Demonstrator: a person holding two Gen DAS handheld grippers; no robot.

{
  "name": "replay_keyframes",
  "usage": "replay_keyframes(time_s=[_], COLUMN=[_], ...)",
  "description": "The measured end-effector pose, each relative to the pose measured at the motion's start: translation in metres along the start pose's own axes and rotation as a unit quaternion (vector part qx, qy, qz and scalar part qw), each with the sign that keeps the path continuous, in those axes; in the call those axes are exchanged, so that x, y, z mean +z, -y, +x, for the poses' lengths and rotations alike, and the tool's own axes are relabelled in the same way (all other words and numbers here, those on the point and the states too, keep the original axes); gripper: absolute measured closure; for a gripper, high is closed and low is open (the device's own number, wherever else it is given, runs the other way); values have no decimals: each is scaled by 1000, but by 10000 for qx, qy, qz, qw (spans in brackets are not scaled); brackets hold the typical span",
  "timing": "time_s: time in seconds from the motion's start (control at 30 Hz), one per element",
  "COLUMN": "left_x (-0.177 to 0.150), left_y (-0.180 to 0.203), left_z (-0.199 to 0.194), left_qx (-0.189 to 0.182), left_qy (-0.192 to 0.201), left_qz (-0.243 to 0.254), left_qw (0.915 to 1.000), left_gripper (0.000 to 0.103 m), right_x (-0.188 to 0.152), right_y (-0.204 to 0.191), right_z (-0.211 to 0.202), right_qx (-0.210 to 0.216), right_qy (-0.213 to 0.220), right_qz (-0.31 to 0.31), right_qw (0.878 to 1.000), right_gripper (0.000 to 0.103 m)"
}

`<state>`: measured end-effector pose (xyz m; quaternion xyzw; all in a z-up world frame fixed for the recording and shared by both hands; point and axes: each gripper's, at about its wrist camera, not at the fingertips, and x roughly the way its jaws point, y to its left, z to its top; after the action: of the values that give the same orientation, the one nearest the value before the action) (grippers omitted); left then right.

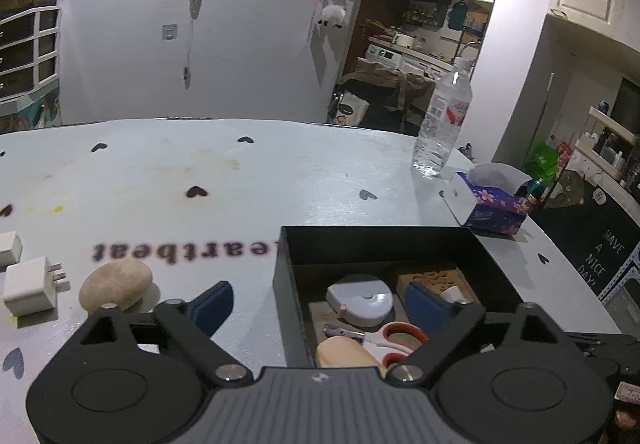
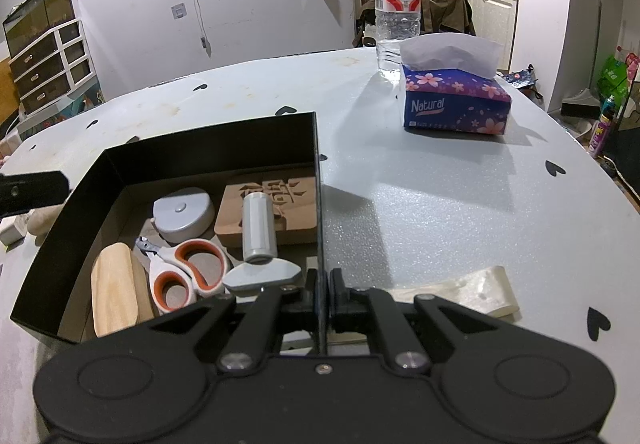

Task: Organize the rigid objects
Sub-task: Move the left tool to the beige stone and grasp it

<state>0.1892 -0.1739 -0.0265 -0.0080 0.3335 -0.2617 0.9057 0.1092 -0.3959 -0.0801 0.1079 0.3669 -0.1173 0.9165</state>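
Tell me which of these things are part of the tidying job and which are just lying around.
Part of the job: black box, tape measure, nail clippers, wooden block, carved tile, stone, white charger.

Just lying about: water bottle, tissue pack.

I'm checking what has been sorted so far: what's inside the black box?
Inside the black box: a grey tape measure, orange-handled clippers, a wooden block, a carved brown tile and a silver cylinder. The floor beneath them is hidden.
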Motion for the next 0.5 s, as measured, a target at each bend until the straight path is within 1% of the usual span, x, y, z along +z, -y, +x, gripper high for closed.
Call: replay_keyframes(time_s=[0.03, 0.17, 0.5], left_x=[-1, -3, -17], left_y=[-1, -8, -33], left_z=[-1, -3, -9], left_qx=[17, 116, 397], left_qy=[2, -19, -155], left_qz=[-14, -80, -434], left_qw=[10000, 9999, 9981], left_gripper=[4, 0, 0], right_x=[0, 0, 0], right_y=[0, 0, 0], right_z=[0, 0, 0], right_qx=[0, -1, -1], right_qy=[1, 0, 0], right_qz=[-1, 0, 1], right_qw=[10000, 10000, 10000], right_gripper=[97, 97, 97])
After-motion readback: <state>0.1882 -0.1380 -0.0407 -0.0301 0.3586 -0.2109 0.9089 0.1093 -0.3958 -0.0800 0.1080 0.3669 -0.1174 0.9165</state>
